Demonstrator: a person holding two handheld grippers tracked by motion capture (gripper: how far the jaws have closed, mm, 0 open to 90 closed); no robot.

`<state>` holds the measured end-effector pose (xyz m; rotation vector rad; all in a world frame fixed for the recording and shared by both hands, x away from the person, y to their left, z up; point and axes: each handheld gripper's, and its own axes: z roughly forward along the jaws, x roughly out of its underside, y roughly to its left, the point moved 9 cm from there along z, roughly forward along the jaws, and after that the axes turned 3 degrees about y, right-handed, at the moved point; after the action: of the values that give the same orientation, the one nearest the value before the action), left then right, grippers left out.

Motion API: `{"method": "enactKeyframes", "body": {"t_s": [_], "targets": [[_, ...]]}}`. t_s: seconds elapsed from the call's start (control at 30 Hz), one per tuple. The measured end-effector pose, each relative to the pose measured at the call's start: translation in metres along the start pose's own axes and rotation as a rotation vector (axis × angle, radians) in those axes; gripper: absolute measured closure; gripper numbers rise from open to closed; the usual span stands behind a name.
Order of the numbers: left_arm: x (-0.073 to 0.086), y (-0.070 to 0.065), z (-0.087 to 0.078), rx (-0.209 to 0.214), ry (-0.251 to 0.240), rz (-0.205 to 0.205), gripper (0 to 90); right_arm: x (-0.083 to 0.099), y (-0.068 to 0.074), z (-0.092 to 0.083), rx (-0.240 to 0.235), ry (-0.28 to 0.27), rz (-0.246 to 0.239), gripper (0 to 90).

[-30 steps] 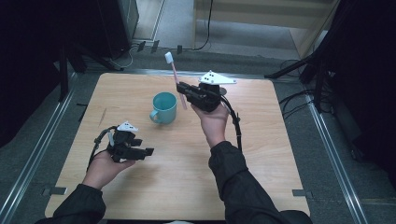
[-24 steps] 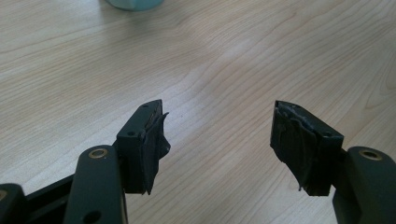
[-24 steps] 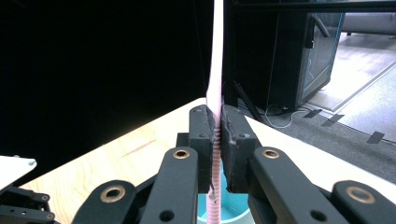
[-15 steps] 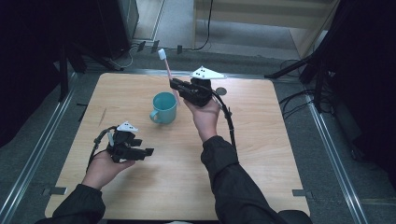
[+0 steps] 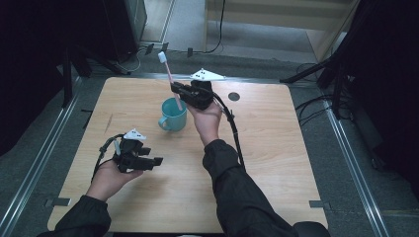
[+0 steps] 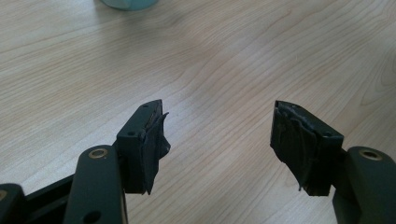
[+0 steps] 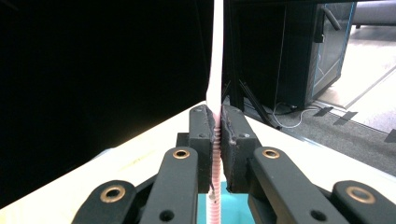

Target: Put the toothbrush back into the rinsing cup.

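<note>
- Clamping a pink toothbrush [image 5: 169, 79] by its handle in the right gripper [image 5: 184, 93], head up, lower end at the teal mug [image 5: 174, 117].
- Looks like a placing step; next, lowering straight into the mug, then releasing.
- Mug contents otherwise hard to tell.
- Left gripper [image 5: 147, 161] wide apart, holding nothing, nearer than the mug.

Bright light is washing my table [image 5: 276, 148] evenly, the surroundings are sinking into black, glare is bleaching the toothbrush [image 7: 215, 70], and my near jaws are blurring.
</note>
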<state>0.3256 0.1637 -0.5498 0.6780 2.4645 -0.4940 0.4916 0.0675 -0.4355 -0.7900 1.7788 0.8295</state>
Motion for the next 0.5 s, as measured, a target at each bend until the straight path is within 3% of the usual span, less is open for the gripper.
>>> {"method": "enactKeyframes", "body": {"t_s": [0.5], "targets": [[0.001, 0.0, 0.0, 0.0, -0.001, -0.001, 35.0, 0.016, -0.003, 0.022, 0.005, 0.013, 0.016, 84.1]]}}
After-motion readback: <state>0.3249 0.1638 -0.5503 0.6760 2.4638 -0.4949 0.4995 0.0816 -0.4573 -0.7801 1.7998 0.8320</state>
